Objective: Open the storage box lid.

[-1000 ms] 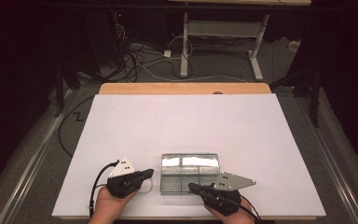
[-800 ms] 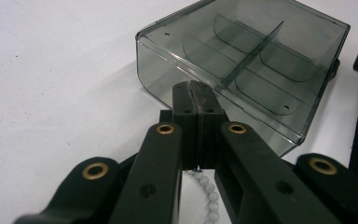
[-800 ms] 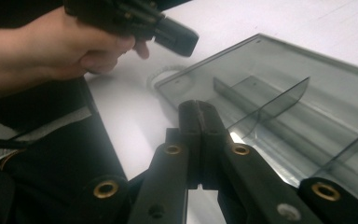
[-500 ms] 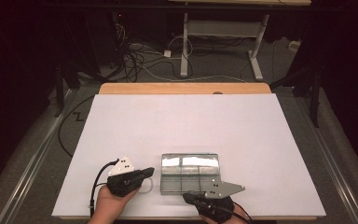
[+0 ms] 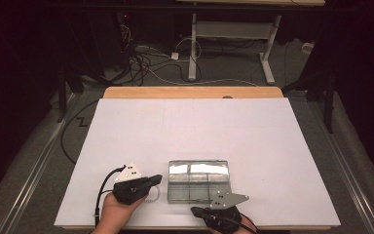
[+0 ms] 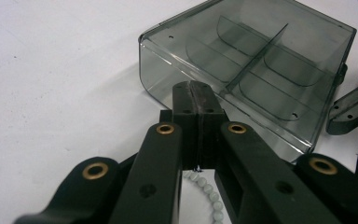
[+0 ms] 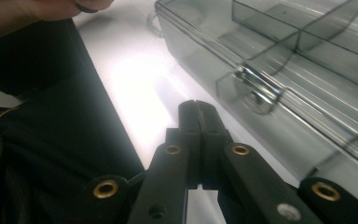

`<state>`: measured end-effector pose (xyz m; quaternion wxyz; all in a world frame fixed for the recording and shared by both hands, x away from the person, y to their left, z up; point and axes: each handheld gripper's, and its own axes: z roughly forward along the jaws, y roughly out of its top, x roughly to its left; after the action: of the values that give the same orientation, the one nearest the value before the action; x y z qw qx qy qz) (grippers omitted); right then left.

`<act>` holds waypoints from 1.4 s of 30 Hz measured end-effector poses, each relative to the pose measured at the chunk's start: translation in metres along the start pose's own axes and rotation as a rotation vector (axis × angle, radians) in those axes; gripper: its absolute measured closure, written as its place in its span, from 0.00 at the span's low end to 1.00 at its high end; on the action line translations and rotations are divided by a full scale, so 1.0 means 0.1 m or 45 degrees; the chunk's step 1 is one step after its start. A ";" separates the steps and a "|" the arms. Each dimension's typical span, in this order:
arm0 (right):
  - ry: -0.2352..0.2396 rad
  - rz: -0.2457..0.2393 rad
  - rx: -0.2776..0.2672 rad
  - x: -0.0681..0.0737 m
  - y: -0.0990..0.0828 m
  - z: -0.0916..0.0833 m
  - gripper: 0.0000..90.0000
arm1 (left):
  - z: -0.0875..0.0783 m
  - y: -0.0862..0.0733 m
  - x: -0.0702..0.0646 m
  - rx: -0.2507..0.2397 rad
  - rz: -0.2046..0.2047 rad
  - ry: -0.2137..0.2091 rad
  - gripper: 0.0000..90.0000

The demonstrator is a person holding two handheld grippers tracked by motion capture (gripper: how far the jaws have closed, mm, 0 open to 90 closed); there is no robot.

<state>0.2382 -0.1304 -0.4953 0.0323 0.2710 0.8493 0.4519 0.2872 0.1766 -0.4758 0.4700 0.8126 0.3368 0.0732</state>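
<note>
A clear grey compartment box (image 5: 198,180) lies shut on the white table sheet (image 5: 195,126), near the front edge. My left gripper (image 5: 158,179) is shut just left of the box. In the left gripper view its tips (image 6: 196,86) stand close to the box's (image 6: 261,60) side wall. A string of small white beads (image 6: 209,191) lies on the sheet under it and shows in the high view as a small loop of beads (image 5: 151,199). My right gripper (image 5: 195,210) is shut, low by the box's front side. Its tips (image 7: 196,105) lie left of the box's metal latch (image 7: 256,88).
The table's front edge runs just below both hands, with dark clothing (image 7: 51,140) beyond it. The left hand (image 7: 37,9) sits at the top left of the right gripper view. A wooden strip (image 5: 190,91) borders the far edge. Cables and a desk frame (image 5: 229,29) are on the floor behind.
My right gripper has moved toward the table's front edge and sunk lower beside the box's front. The left gripper and the box have stayed put.
</note>
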 end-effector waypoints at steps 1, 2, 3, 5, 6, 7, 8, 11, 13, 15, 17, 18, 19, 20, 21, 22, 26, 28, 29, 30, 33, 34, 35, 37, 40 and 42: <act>-0.004 0.004 -0.003 -0.01 0.00 -0.01 1.00 | 0.00 0.00 0.00 0.000 -0.001 0.001 0.97; -0.004 0.007 -0.006 -0.02 -0.01 -0.02 1.00 | 0.00 0.00 0.00 0.001 -0.002 0.003 0.97; -0.005 0.017 -0.007 -0.03 -0.01 -0.02 1.00 | 0.00 -0.01 0.00 -0.001 -0.006 0.002 0.97; -0.005 0.033 -0.008 -0.04 -0.02 -0.04 1.00 | -0.01 -0.01 0.00 -0.005 -0.018 -0.001 0.97; -0.009 0.034 -0.007 -0.05 -0.03 -0.05 1.00 | -0.01 -0.01 0.00 -0.004 -0.018 -0.001 0.97; -0.011 0.035 -0.005 -0.05 -0.04 -0.06 1.00 | -0.01 -0.01 0.00 -0.002 -0.016 -0.001 0.97; -0.010 0.034 -0.005 -0.06 -0.04 -0.07 1.00 | -0.01 -0.02 0.00 -0.001 -0.017 -0.001 0.97; -0.017 0.045 -0.013 -0.08 -0.04 -0.09 1.00 | 0.00 -0.02 0.00 0.003 -0.018 0.003 0.97; -0.016 0.052 -0.011 -0.10 -0.04 -0.09 1.00 | 0.01 -0.03 0.00 0.004 -0.020 0.004 0.97; -0.013 0.055 -0.010 -0.10 -0.04 -0.09 1.00 | 0.01 -0.03 0.00 0.002 -0.021 0.004 0.97; -0.007 0.062 -0.012 -0.11 -0.04 -0.10 1.00 | 0.01 -0.03 0.00 0.000 -0.020 0.004 0.97; -0.006 0.064 -0.011 -0.11 -0.04 -0.10 1.00 | 0.01 -0.02 0.00 0.000 -0.019 0.003 0.97; -0.006 0.066 -0.012 -0.12 -0.04 -0.10 1.00 | 0.01 -0.02 0.00 0.000 -0.020 0.002 0.97; -0.005 0.067 -0.012 -0.12 -0.04 -0.10 1.00 | 0.01 -0.02 0.00 0.000 -0.020 0.001 0.97; -0.006 0.066 -0.015 -0.12 -0.03 -0.10 1.00 | 0.01 -0.02 0.00 0.001 -0.020 0.001 0.97; -0.006 0.066 -0.015 -0.12 -0.03 -0.10 1.00 | 0.01 -0.02 0.01 0.001 -0.020 0.001 0.97; 0.000 0.084 -0.021 -0.13 -0.03 -0.10 1.00 | 0.01 -0.02 0.01 0.000 -0.019 -0.001 0.97; 0.002 0.082 -0.020 -0.13 -0.03 -0.10 1.00 | 0.00 -0.02 0.01 -0.001 -0.018 -0.001 0.97; 0.003 0.081 -0.020 -0.13 -0.03 -0.10 1.00 | 0.00 -0.02 0.01 -0.004 -0.020 0.000 0.97; 0.004 0.080 -0.020 -0.13 -0.03 -0.10 1.00 | 0.00 -0.02 0.01 -0.005 -0.022 0.000 0.97; 0.008 0.082 -0.028 -0.13 -0.03 -0.10 1.00 | 0.00 -0.02 0.01 -0.007 -0.024 -0.001 0.97; 0.007 0.082 -0.032 -0.14 -0.02 -0.11 1.00 | 0.00 -0.02 0.01 -0.007 -0.025 -0.001 0.97; 0.008 0.085 -0.038 -0.14 -0.02 -0.11 1.00 | 0.00 -0.02 0.01 -0.006 -0.024 0.000 0.97; 0.012 0.093 -0.045 -0.15 -0.02 -0.12 1.00 | 0.00 -0.02 0.01 -0.001 -0.018 0.004 0.97; 0.009 0.088 -0.047 -0.15 -0.02 -0.13 1.00 | 0.00 -0.02 0.01 -0.001 -0.020 0.003 0.97; 0.011 0.089 -0.048 -0.16 -0.02 -0.13 1.00 | -0.01 -0.02 0.01 -0.005 -0.022 0.002 0.97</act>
<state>0.2468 -0.1485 -0.4926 0.0181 0.2978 0.8309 0.4697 0.2866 0.1783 -0.4771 0.4717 0.8088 0.3440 0.0704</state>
